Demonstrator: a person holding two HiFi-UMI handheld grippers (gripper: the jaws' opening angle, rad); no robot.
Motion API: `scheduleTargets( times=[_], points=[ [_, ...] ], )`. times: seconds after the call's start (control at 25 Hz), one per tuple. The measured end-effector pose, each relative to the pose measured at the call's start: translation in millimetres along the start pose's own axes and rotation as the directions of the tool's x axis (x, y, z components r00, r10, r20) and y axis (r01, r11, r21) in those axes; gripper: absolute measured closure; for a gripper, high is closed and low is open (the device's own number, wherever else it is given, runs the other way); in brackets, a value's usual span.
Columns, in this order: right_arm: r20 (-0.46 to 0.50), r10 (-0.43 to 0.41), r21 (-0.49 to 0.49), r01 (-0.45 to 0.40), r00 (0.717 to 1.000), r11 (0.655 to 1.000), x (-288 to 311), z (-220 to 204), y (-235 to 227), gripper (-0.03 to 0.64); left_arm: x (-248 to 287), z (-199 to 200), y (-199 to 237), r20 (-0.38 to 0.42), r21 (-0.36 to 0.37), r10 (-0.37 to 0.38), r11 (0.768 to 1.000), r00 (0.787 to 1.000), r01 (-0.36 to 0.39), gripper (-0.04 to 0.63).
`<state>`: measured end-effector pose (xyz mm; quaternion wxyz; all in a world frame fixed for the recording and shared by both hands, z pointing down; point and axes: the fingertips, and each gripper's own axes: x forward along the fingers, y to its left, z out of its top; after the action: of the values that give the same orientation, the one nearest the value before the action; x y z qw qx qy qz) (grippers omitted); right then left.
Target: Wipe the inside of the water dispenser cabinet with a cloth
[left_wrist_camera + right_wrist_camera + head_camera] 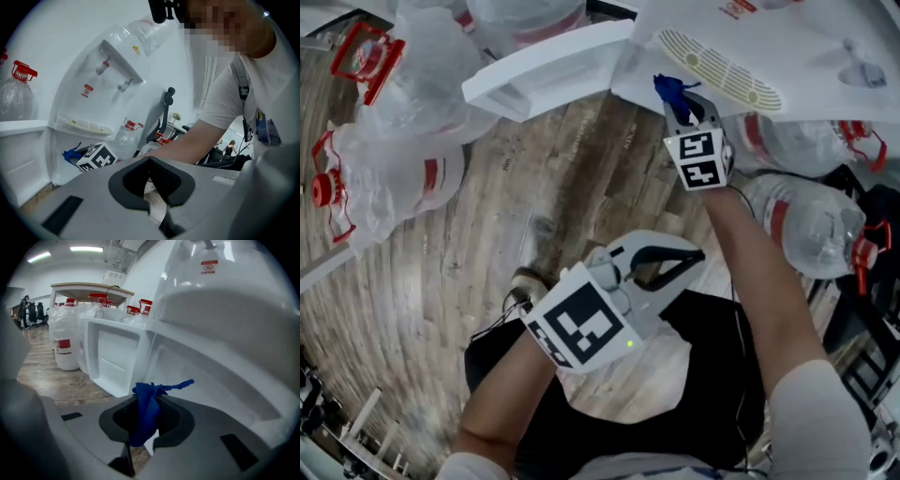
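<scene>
In the head view, the white water dispenser (825, 47) is at the top. Its door (548, 70) hangs open on its left. The right tongs (684, 103) are at the edge of the dispenser's cabinet, clenched on a blue cloth (668, 89). The left tongs (698, 256) are well below the dispenser, over the wood floor (553, 178). Big water bottles (403, 183) crowd both sides of the dispenser, with a bare strip of floor between them.

In the left gripper view, the jaw tips touch with nothing between them. The cloth sits under the dispenser's drip tray (84, 124).

In the right gripper view, the cloth is pinched between the jaws. One end sticks out toward the dispenser's white inside wall (211, 380), which is near. The open door stands on the left.
</scene>
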<state>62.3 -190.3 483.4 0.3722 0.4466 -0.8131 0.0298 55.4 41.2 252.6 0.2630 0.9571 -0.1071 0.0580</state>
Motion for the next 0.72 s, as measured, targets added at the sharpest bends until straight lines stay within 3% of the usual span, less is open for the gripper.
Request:
scheduleTargets(
  times=[0.28,0.48,0.72],
  points=[
    [0.046,-0.115,0.100,0.110,0.992,0.989,81,-42,-38,0.548,5,-62,56,-0.019,-0.061,-0.004,0.998,1.000,0.003,0.594],
    [0.110,-0.177,0.189,0.154,0.978,0.970,123,-56,-66,0.548,9,-98,68,-0.094,-0.011,-0.049,0.999,0.994,0.048,0.592],
    [0.192,-0.205,0.260,0.152,0.960,0.954,162,-62,-85,0.548,20,-105,74,-0.088,0.000,-0.084,0.996,0.993,0.084,0.592]
  ],
)
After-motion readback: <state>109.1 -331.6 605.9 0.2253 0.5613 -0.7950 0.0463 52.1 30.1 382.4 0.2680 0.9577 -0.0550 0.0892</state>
